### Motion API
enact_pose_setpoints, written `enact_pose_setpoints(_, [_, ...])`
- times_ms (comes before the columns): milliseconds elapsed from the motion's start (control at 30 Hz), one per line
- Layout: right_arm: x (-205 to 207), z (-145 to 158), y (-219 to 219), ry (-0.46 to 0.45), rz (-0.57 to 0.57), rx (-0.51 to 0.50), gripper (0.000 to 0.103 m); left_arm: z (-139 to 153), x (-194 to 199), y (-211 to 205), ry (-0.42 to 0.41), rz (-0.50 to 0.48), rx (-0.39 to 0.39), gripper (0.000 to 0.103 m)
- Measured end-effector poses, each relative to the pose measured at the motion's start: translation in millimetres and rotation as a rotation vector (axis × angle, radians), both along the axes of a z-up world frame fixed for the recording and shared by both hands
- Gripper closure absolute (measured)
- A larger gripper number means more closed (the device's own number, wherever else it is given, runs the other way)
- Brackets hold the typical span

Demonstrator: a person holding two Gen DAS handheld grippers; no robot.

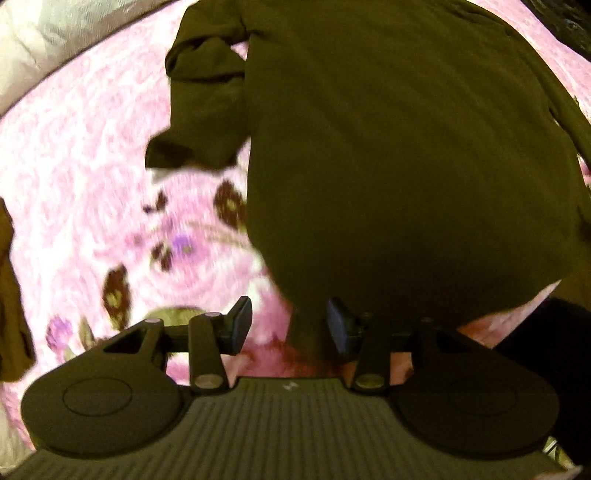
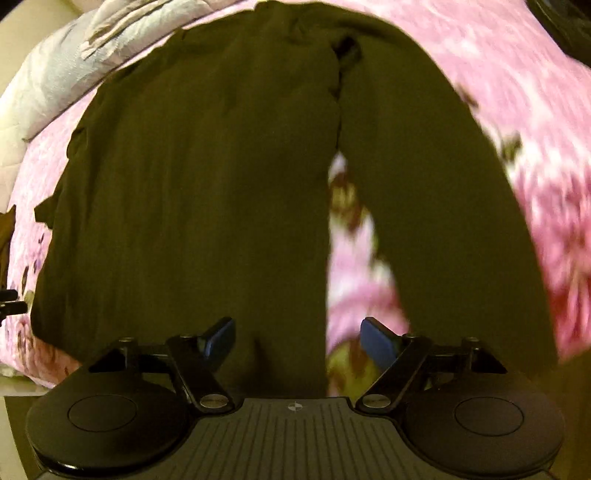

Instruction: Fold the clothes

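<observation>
A dark olive long-sleeved garment (image 1: pixel 388 155) lies spread flat on a pink floral bedspread (image 1: pixel 81 155). In the left wrist view its left sleeve (image 1: pixel 199 103) is bunched beside the body. My left gripper (image 1: pixel 290 325) is open, its jaws straddling the garment's lower left hem corner. In the right wrist view the garment's body (image 2: pixel 192 192) fills the left and its right sleeve (image 2: pixel 436 206) runs down the right. My right gripper (image 2: pixel 297 338) is open over the body's lower right hem edge, holding nothing.
A grey-white quilt or pillow (image 2: pixel 55 74) lies at the far left of the bed. Another brown cloth (image 1: pixel 11 295) shows at the left edge of the left wrist view. A dark object (image 1: pixel 565 26) sits at the far right corner.
</observation>
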State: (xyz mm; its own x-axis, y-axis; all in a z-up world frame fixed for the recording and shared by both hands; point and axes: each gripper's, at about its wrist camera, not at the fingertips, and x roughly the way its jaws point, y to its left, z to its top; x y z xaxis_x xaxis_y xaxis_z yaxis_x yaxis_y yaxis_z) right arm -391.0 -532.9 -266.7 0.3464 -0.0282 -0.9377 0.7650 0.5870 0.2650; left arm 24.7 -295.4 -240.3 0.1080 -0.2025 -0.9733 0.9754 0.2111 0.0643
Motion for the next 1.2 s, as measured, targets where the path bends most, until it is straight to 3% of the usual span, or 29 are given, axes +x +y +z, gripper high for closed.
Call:
enact_pose_setpoints(100, [-7.3, -10.1, 20.3, 0.001, -0.043, 0.003, 0.029, -8.8, 2.6, -2.7, 0.039, 0.003, -0.027, 0.063])
enact_pose_setpoints(133, [-7.2, -14.2, 21.8, 0.001, -0.043, -0.001, 0.036, -11.8, 2.8, -4.5, 0.054, 0.002, -0.037, 0.063])
enact_pose_setpoints(300, [0.1, -37.2, 23.1, 0.005, -0.005, -0.043, 0.037, -33.8, -9.6, -18.5, 0.06, -0.041, -0.035, 0.064])
enact_pose_setpoints(333, [2.4, -41.0, 23.1, 0.006, 0.008, -0.057, 0.037, -37.6, -13.2, -19.4, 0.045, -0.053, -0.028, 0.068])
enact_pose_setpoints(367, [4.2, -39.6, 22.6, 0.016, 0.034, -0.064, 0.046, -39.2, -16.9, -20.0, 0.032, -0.066, -0.023, 0.073])
enact_pose_setpoints(400, [6.0, -37.1, 22.1, 0.029, 0.062, -0.069, 0.057, -34.1, -20.6, -19.4, 0.026, -0.08, -0.023, 0.091])
enact_pose_setpoints(433, [7.8, -34.6, 21.6, 0.042, 0.091, -0.075, 0.103, -29.0, -24.2, -18.8, 0.019, -0.094, -0.023, 0.097])
enact_pose_setpoints(500, [6.4, -17.8, 14.5, 0.067, 0.14, -0.076, 0.101, -17.1, -32.6, -17.4, 0.013, -0.125, -0.023, 0.097])
enact_pose_setpoints(600, [-2.5, 25.1, 0.8, 0.126, 0.221, -0.186, 0.101, 19.3, -54.8, -12.5, 0.064, -0.199, -0.027, 0.097])
enact_pose_setpoints(700, [-21.2, 52.9, -25.3, 0.177, 0.173, -0.19, 0.101, 42.9, -79.2, -7.1, 0.11, -0.267, -0.026, 0.097])
enact_pose_setpoints(800, [-29.6, 47.4, -36.9, 0.179, 0.12, -0.121, 0.1, 38.6, -97.5, -4.1, 0.126, -0.264, 0.009, 0.095])
enact_pose_setpoints(933, [-19.3, 34.1, -31.0, 0.198, 0.133, -0.058, 0.098, 27.5, -93.5, 0.5, 0.132, -0.211, 0.093, 0.094])
enact_pose_setpoints(1000, [-19.3, 40.2, -30.7, 0.186, 0.111, -0.07, 0.069, 34.2, -85.5, 4.5, 0.115, -0.209, 0.082, 0.091])
enact_pose_setpoints(1033, [-19.5, 44.2, -30.1, 0.178, 0.091, -0.085, 0.044, 37.6, -81.4, 6.6, 0.107, -0.208, 0.076, 0.087])
enact_pose_setpoints(1067, [-20.7, 48.7, -30.5, 0.17, 0.072, -0.103, 0.038, 40.9, -77.4, 8.6, 0.099, -0.208, 0.071, 0.086])
enact_pose_setpoints(1200, [-32.7, 64.1, -39.6, 0.17, 0.001, -0.171, 0.038, 51.9, -66.2, -0.7, 0.069, -0.225, 0.039, 0.085])
